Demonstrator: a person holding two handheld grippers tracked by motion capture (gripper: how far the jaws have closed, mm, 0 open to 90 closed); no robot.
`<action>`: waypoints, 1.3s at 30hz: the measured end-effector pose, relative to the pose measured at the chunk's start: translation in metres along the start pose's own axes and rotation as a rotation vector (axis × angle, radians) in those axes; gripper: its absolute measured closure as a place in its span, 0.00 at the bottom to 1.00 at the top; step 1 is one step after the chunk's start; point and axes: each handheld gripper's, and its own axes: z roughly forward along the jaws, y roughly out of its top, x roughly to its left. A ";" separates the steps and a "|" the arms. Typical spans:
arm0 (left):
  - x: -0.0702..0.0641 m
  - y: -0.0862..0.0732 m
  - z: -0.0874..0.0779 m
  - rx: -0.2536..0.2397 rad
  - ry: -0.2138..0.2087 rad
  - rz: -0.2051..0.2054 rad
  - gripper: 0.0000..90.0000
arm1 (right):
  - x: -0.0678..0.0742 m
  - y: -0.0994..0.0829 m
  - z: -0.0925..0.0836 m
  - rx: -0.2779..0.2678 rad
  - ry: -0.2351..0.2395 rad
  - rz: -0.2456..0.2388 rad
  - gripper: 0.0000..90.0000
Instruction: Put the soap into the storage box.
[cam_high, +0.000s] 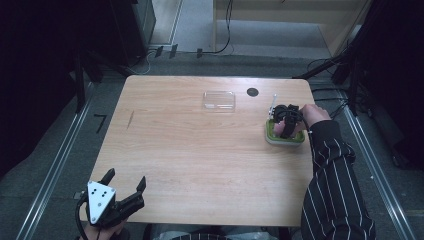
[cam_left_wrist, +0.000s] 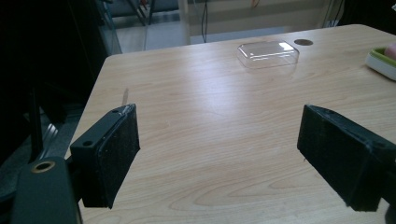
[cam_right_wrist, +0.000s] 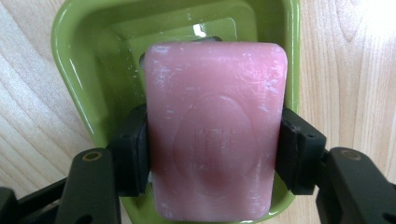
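A pink bar of soap (cam_right_wrist: 215, 126) lies in a green soap dish (cam_right_wrist: 79, 60). My right gripper (cam_right_wrist: 212, 154) is shut on the soap, one pad pressed to each long side. From above, the right gripper (cam_high: 286, 125) points down over the dish (cam_high: 272, 136) at the table's right side. My left gripper (cam_high: 125, 181) hovers open at the near left corner with nothing between its pads (cam_left_wrist: 114, 154). A clear plastic lid (cam_high: 219, 100) rests at the far middle of the table, and the left gripper view has it (cam_left_wrist: 268, 53) ahead.
The wooden table (cam_high: 200, 150) carries a small dark round disc (cam_high: 252, 91) near its far edge. A thin white upright piece (cam_high: 273, 104) stands just behind the dish. A striped sleeve (cam_high: 332, 180) reaches in along the right side. Cables lie on the floor beyond.
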 end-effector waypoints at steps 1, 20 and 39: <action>0.000 0.000 0.000 -0.001 0.000 -0.001 0.15 | 0.000 0.000 0.000 -0.002 0.002 0.000 0.43; 0.000 0.000 0.000 0.000 -0.001 -0.001 0.15 | -0.001 -0.003 0.003 0.013 0.007 0.023 0.43; -0.002 0.001 0.002 -0.001 -0.007 0.005 0.15 | -0.002 -0.006 -0.017 -0.019 0.011 0.136 0.23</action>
